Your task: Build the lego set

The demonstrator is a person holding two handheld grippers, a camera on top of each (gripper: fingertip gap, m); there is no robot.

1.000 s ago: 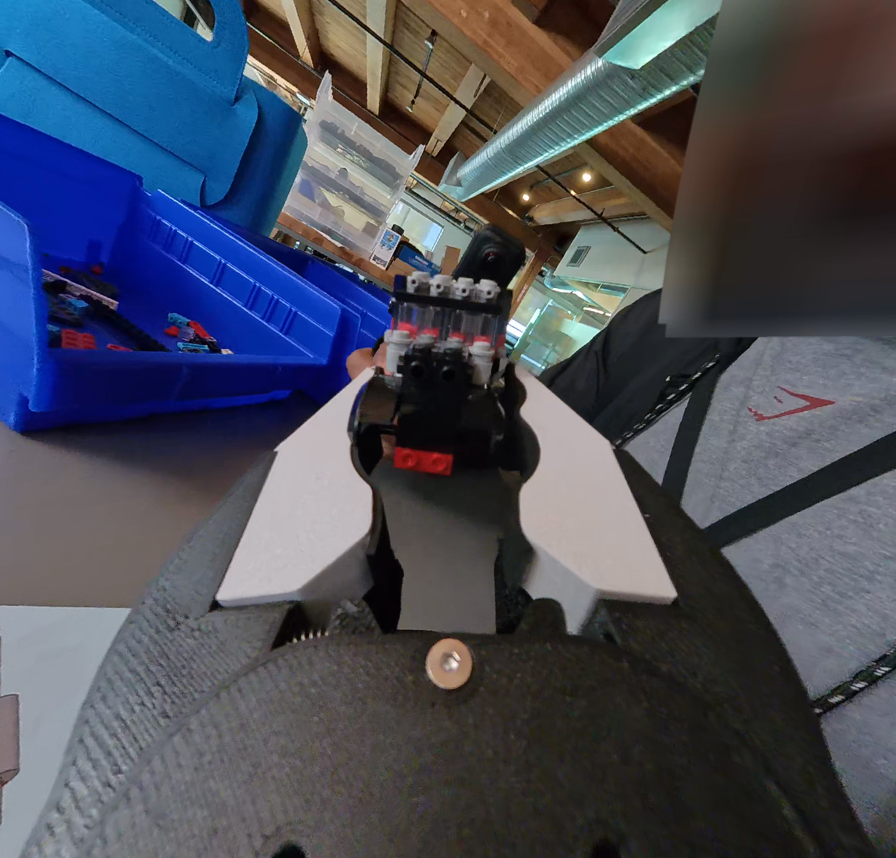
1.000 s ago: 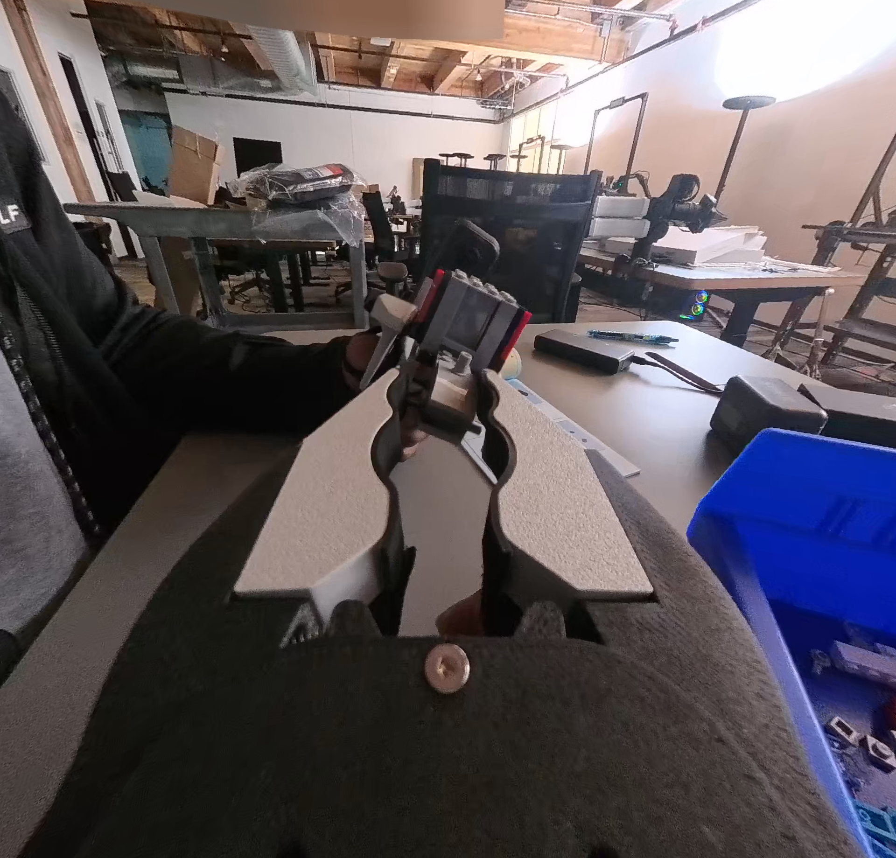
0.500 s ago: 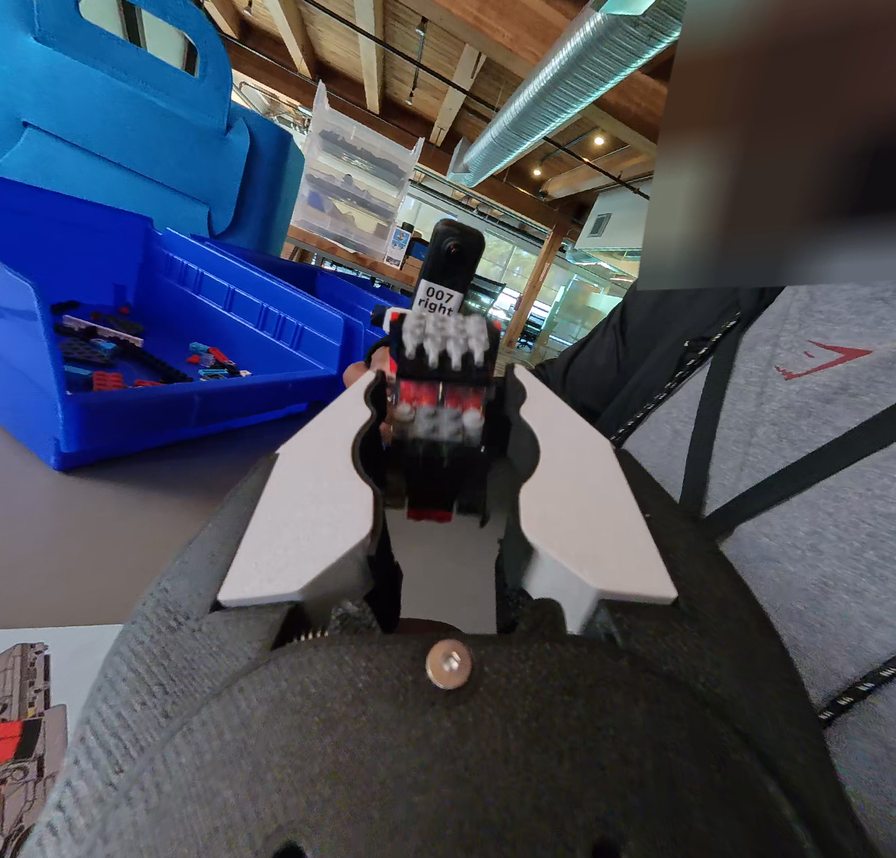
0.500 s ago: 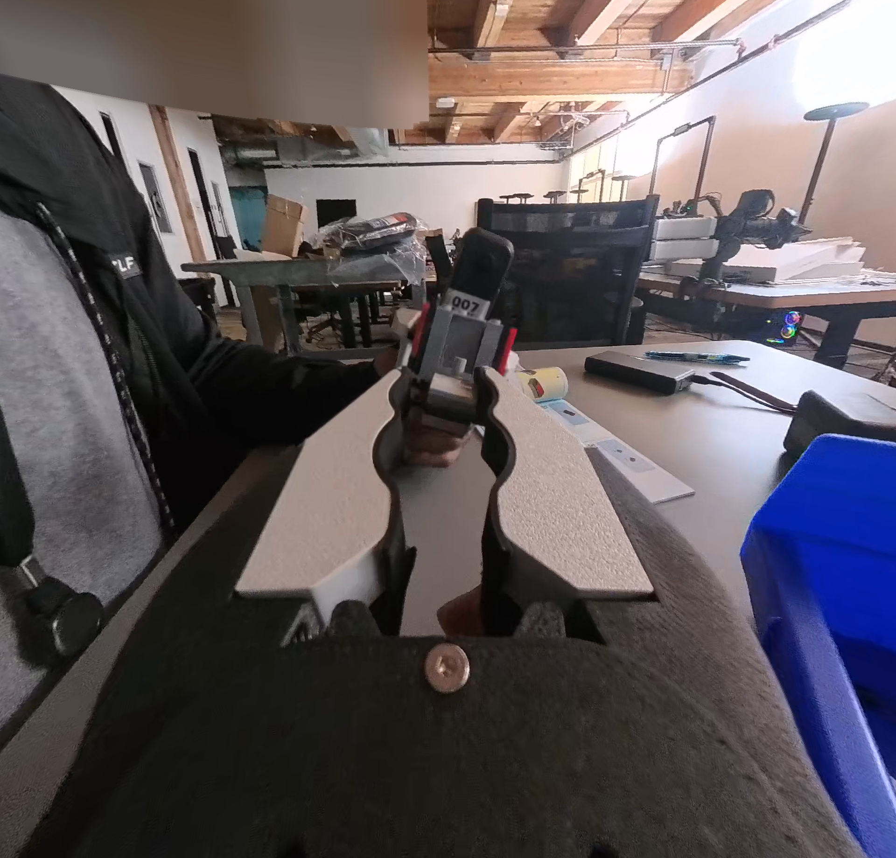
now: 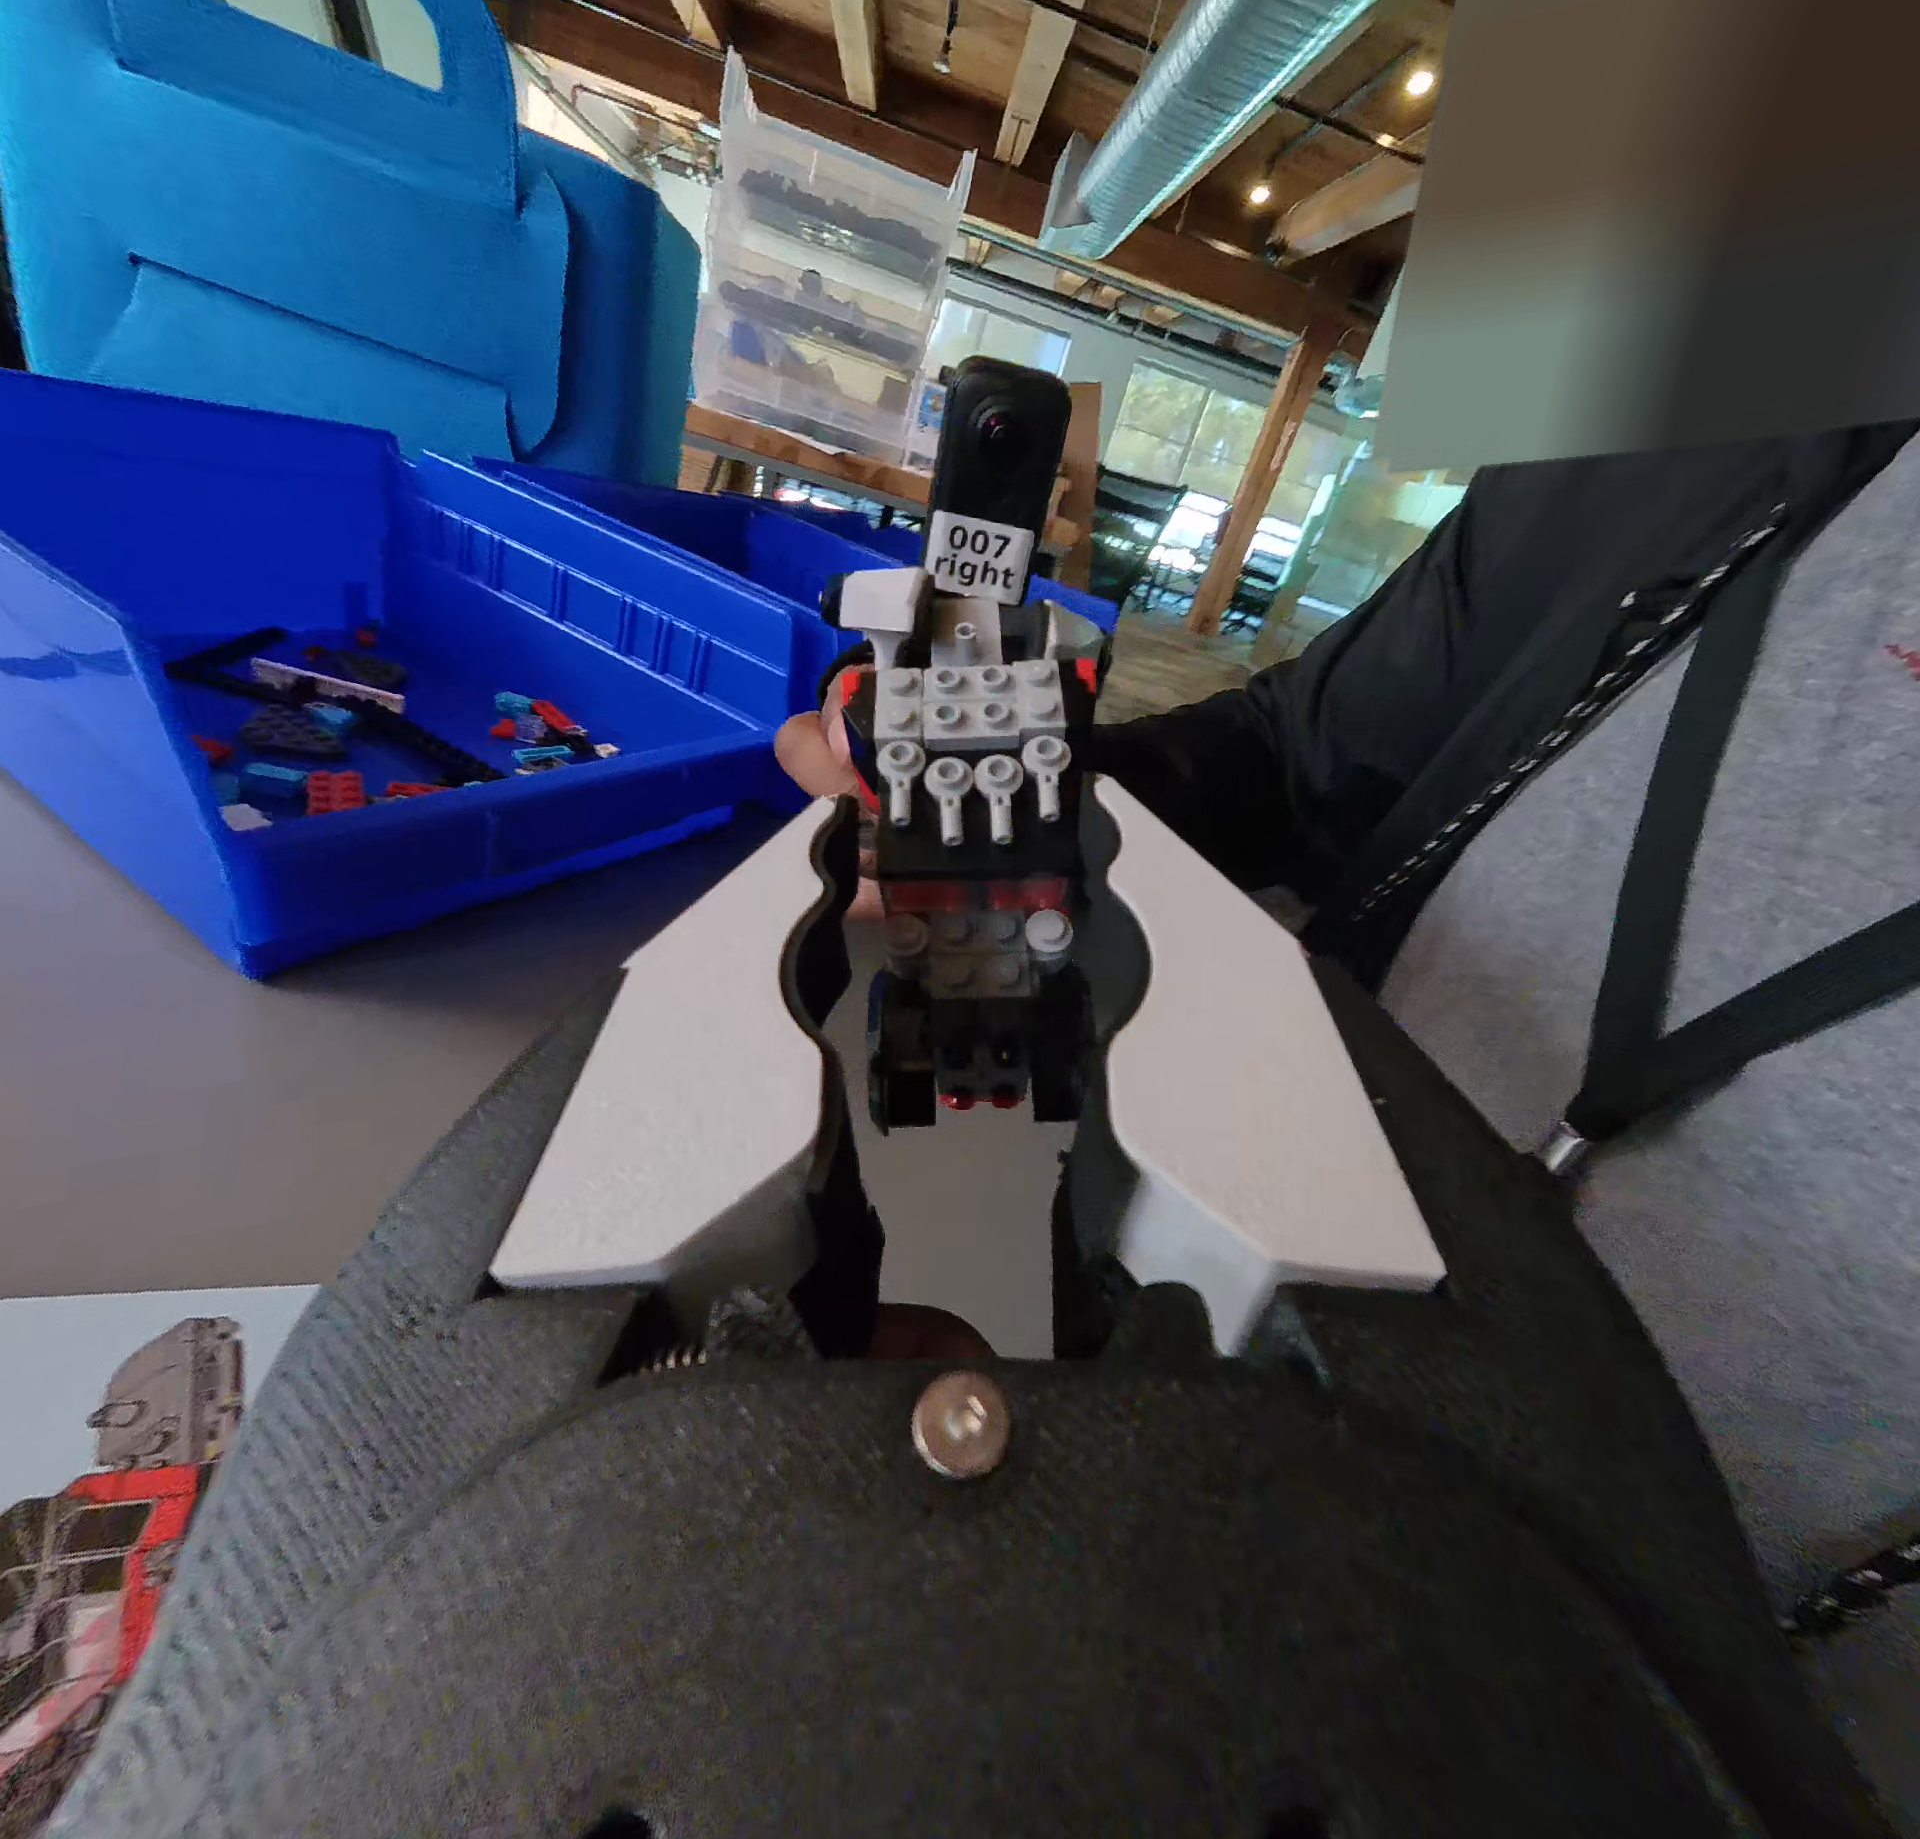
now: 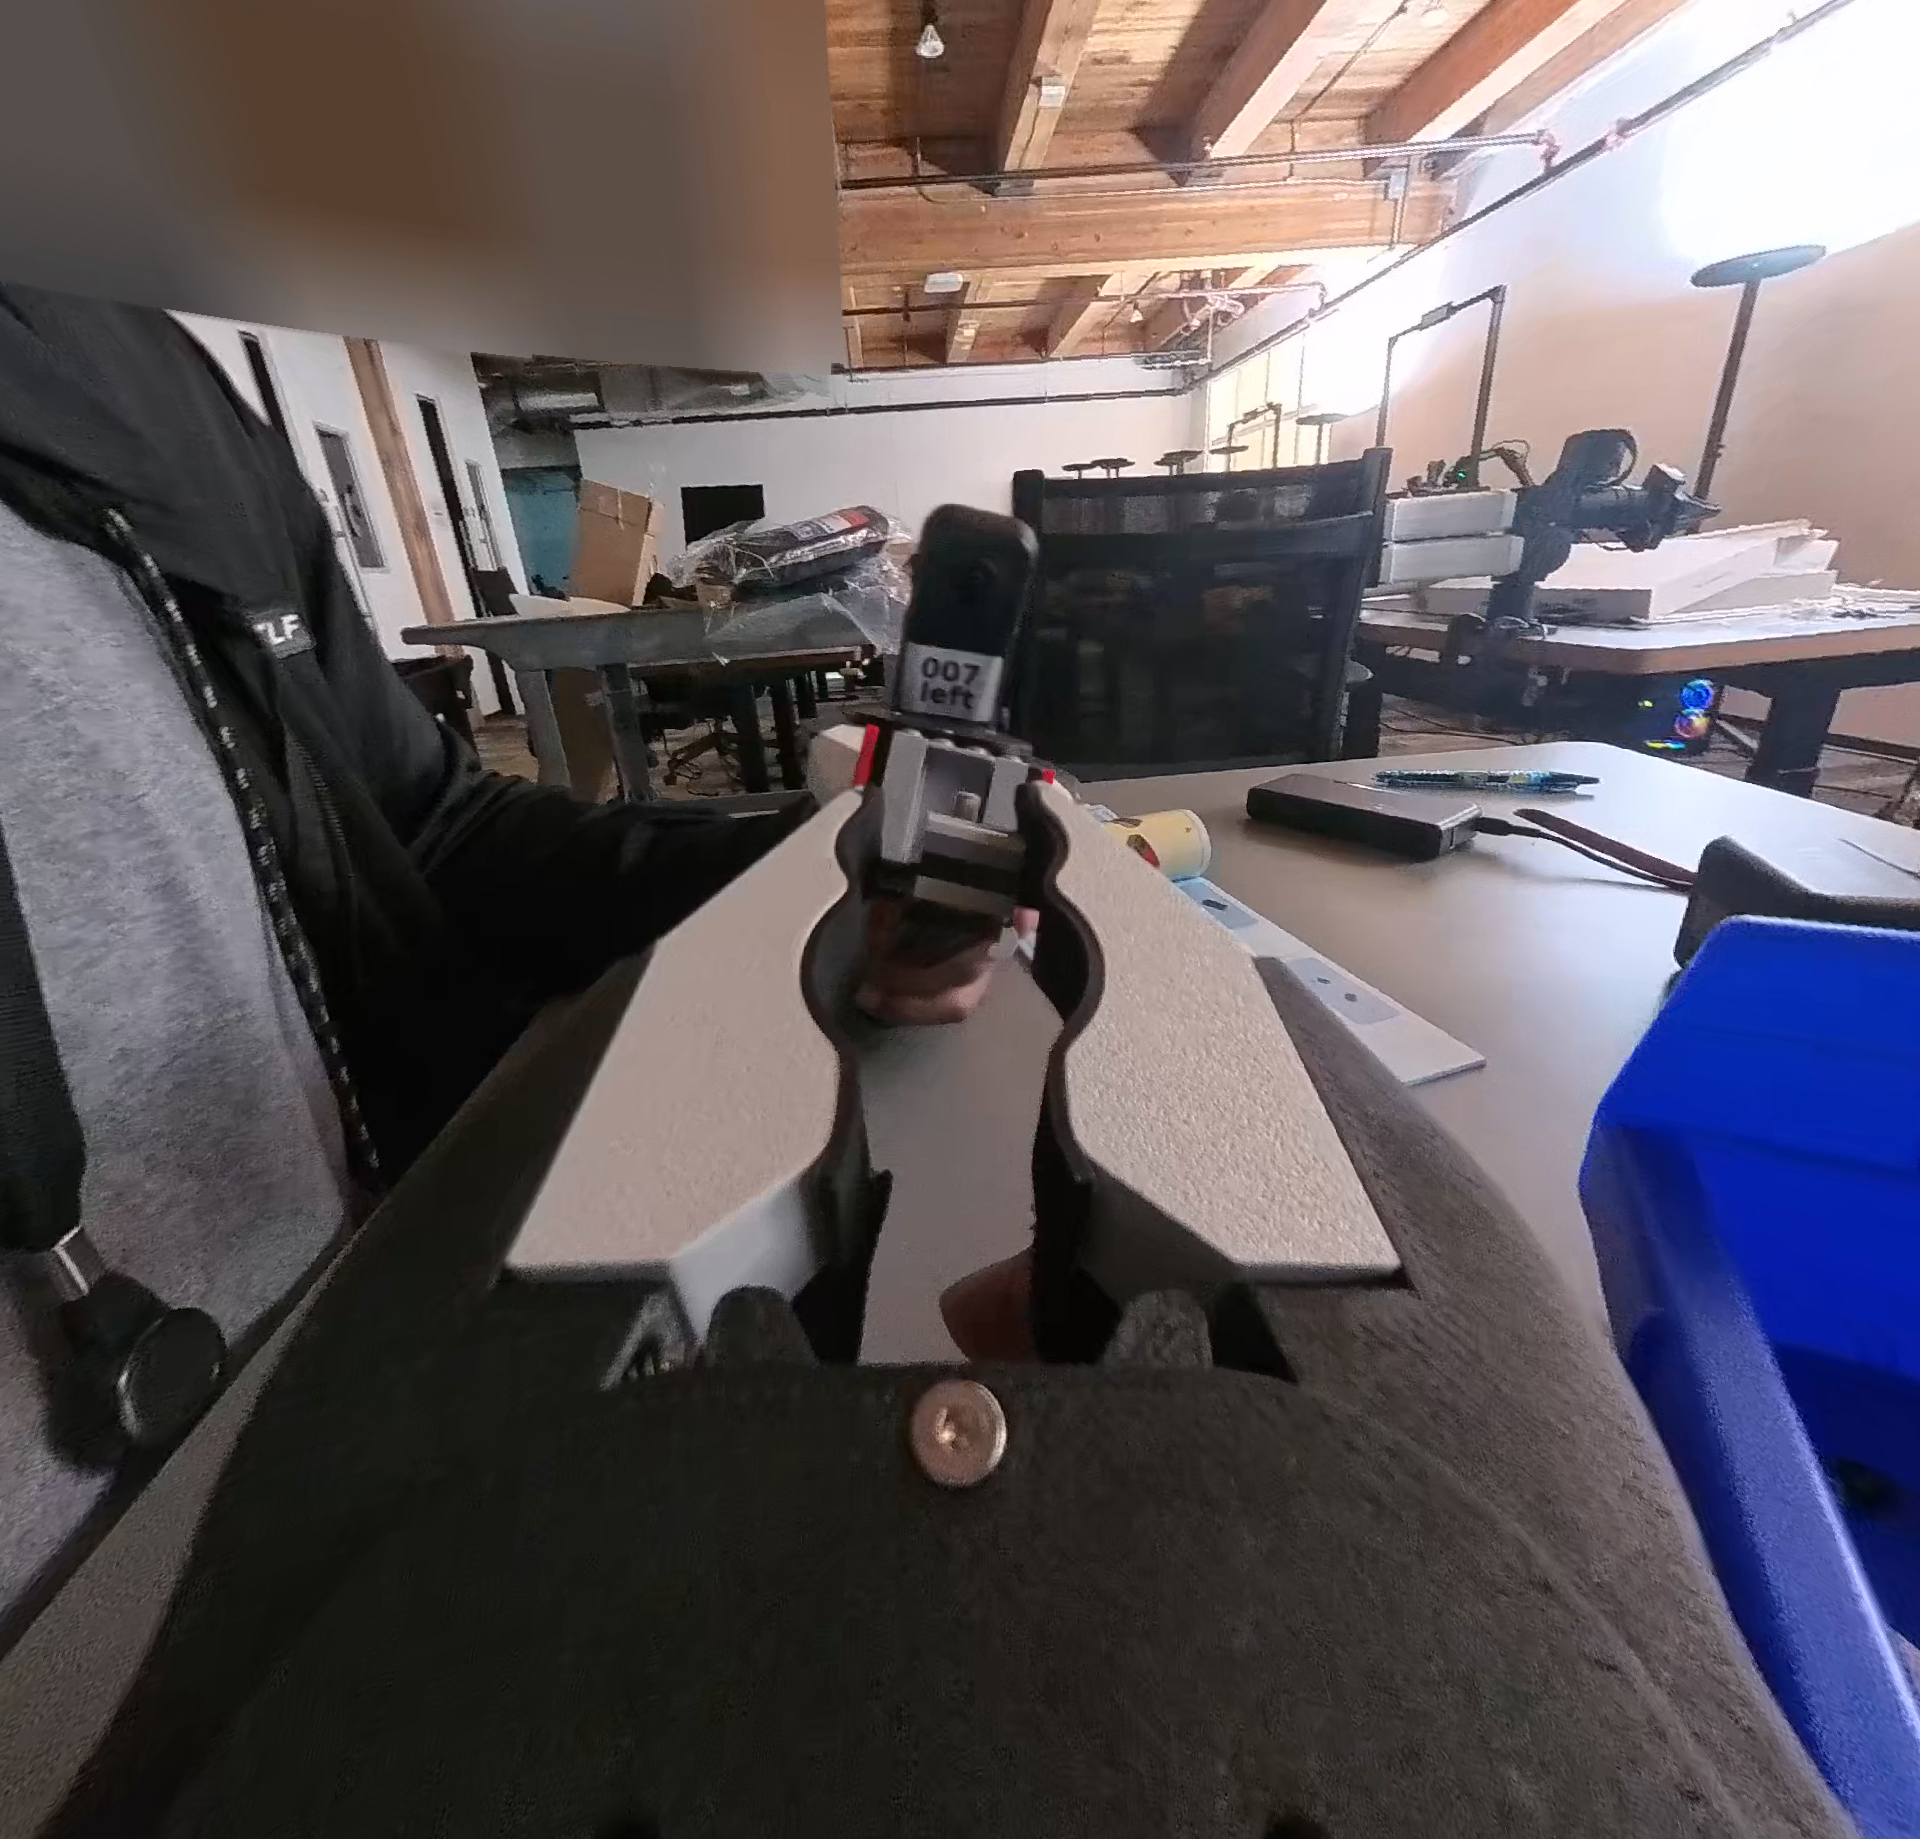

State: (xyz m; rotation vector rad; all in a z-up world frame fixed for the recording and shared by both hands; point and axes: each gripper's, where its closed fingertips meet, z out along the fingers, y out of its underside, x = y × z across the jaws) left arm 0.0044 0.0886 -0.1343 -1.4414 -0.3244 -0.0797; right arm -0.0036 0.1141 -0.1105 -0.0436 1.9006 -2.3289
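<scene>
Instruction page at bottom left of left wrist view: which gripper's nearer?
Left. The left gripper hangs right beside the instruction page; the right gripper is farther off, past the lego model.

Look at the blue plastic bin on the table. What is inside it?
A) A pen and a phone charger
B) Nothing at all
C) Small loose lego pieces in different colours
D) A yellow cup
C: in the left wrist view, the blue plastic bin holds small loose lego pieces, red, black, grey and light blue, scattered across its floor.
</scene>
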